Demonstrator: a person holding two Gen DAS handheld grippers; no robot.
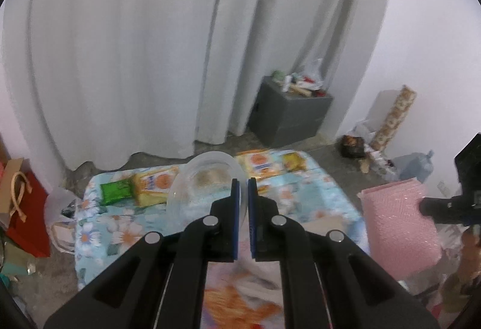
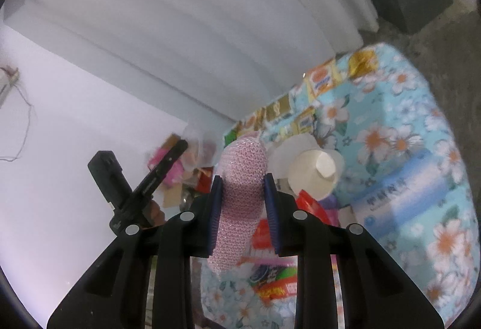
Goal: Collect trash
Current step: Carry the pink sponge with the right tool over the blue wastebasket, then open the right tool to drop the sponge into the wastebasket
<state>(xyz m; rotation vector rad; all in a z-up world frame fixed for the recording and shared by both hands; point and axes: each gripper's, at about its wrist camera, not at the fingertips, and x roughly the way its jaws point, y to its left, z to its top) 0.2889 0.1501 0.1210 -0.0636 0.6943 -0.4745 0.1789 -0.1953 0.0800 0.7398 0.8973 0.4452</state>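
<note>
Soft, even, slightly violet light fills both views, without glare or hard shadows. Motion blur smears the floral cloth (image 1: 126, 226) at six o'clock. Fisheye bending curves the white curtain (image 1: 135, 43); corners vignette black.

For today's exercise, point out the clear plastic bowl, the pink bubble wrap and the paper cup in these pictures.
clear plastic bowl (image 1: 207, 175): left wrist view, its inside bottom.
pink bubble wrap (image 2: 242, 175): right wrist view, its rolled middle.
paper cup (image 2: 309, 175): right wrist view, its side wall.

Black fingers (image 1: 222, 226), blue pads (image 2: 272, 208), silver rivets (image 1: 210, 220).
</note>
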